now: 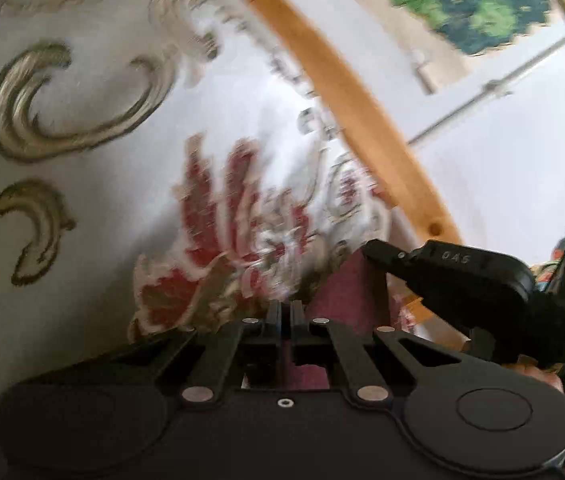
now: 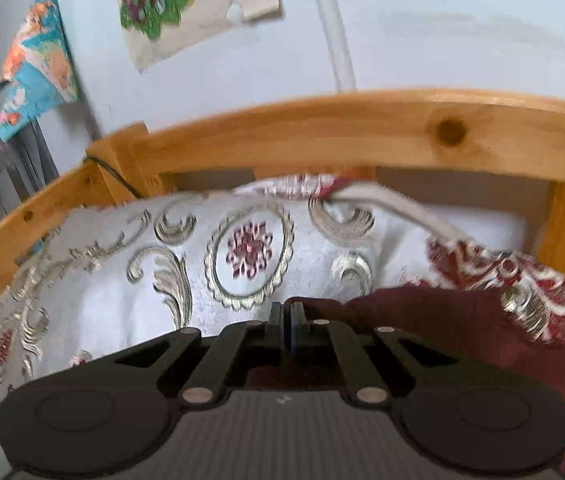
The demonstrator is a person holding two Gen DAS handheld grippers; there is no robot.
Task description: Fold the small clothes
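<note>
Maroon cloth (image 2: 442, 332) lies on the patterned bedspread (image 2: 94, 300) toward four o'clock, wooden bed rail (image 2: 322, 128) close at twelve, both left gripper (image 1: 286, 312) and right gripper (image 2: 286, 314) pinched shut on its edge.

Matte black two-finger left gripper (image 1: 286, 312) with flat linkage bars, silver rivets, round hubs; the matching black right gripper (image 2: 286, 314) has a ribbed grey top, embossed "0A5" on its side
</note>
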